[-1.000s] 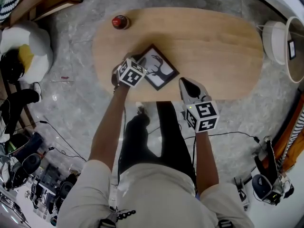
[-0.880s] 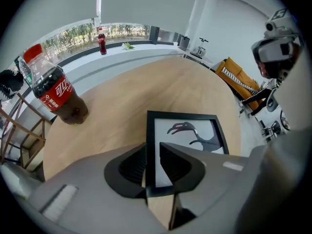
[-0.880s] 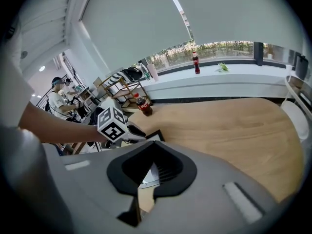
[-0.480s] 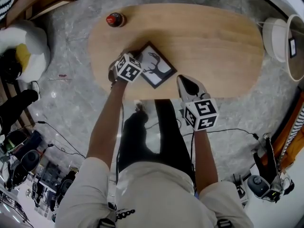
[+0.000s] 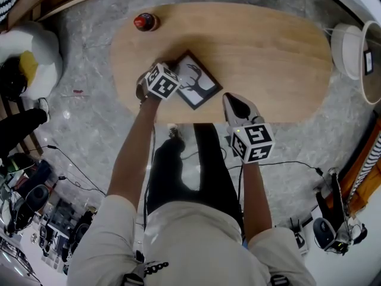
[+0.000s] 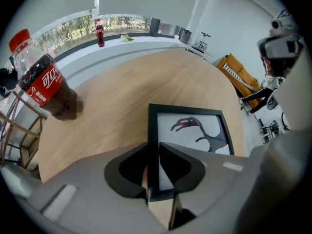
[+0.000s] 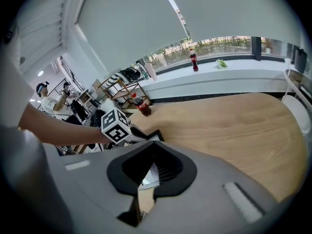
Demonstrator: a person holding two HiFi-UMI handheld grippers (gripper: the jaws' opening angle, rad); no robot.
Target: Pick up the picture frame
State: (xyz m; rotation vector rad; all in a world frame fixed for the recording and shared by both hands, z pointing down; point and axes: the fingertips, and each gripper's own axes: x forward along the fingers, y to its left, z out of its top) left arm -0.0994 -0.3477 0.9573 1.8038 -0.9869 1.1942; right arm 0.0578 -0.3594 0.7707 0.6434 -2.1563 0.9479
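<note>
The picture frame (image 5: 196,82) is black with a deer silhouette on white and lies flat near the front edge of the oval wooden table (image 5: 268,58). My left gripper (image 5: 169,75) is at the frame's left corner. In the left gripper view its jaws (image 6: 153,162) are shut on the frame's (image 6: 192,130) black left edge bar. My right gripper (image 5: 231,102) hovers over the table's front edge to the right of the frame, shut and empty. In the right gripper view the frame (image 7: 150,175) shows through the hollow between the closed jaws (image 7: 153,141).
A cola bottle (image 5: 144,21) with a red cap stands at the table's far left end, (image 6: 44,82). A white round stool (image 5: 345,49) sits off the right end. A plush toy (image 5: 30,52) and cables lie on the floor at left.
Hardly anything differs: the head view has shifted a little, and the left gripper stays clamped at the frame's left corner. The right gripper holds its place.
</note>
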